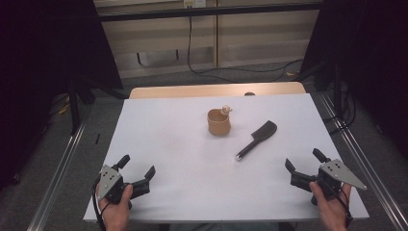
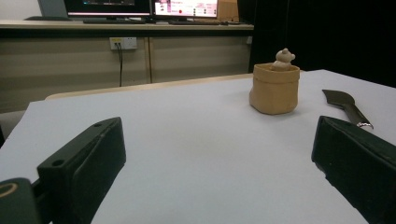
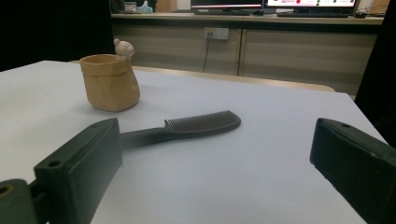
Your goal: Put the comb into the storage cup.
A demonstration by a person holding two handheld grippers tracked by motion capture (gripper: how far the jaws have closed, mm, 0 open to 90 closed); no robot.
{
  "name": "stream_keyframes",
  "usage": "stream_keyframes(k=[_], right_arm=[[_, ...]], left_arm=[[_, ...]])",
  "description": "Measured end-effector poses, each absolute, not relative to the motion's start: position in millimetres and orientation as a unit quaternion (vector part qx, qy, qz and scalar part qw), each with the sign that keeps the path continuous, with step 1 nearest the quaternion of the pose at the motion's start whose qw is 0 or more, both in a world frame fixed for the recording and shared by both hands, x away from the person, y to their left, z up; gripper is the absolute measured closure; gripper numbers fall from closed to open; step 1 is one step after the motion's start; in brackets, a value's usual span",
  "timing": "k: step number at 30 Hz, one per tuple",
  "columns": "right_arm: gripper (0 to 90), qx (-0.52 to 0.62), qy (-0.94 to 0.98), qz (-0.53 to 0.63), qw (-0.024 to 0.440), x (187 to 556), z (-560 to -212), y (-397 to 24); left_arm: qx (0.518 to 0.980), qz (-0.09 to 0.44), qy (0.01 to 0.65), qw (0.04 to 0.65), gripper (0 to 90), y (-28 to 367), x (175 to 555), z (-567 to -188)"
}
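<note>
Overhead, white tabletop [image 1: 183, 159], dim room.

This looks like a lab or office set up for recording. Lit computer monitors [image 2: 140, 7] line a long counter [image 3: 243, 18] with a wall socket [image 2: 123, 43] below, cables [image 1: 240, 71] trail over grey carpet, and dark curtains [image 1: 43, 57] flank the white-covered desk [image 1: 183, 159].

A matt tan ceramic-looking cup [image 1: 219, 122], a black plastic comb [image 3: 187, 127], and smooth matt white table [image 1: 183, 159].

White-topped table [image 1: 168, 144]: tan cup [image 1: 219, 122] near centre, black comb [image 1: 256, 139] just beside, apart.
</note>
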State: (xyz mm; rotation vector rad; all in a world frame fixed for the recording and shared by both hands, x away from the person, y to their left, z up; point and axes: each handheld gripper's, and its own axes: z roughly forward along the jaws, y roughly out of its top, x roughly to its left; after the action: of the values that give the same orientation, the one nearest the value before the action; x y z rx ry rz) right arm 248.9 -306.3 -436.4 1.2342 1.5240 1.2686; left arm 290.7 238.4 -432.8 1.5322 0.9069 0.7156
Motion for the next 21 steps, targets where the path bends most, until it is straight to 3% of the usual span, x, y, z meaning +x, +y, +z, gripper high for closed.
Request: stream_keyframes(k=[21], right_arm=[[0.2,0.446,0.625,0.530,0.359,252.6,-437.5,-299.9]], left_arm=[[0.661,0.300,0.383,0.572,2.8,236.6,288.9,-431.1]])
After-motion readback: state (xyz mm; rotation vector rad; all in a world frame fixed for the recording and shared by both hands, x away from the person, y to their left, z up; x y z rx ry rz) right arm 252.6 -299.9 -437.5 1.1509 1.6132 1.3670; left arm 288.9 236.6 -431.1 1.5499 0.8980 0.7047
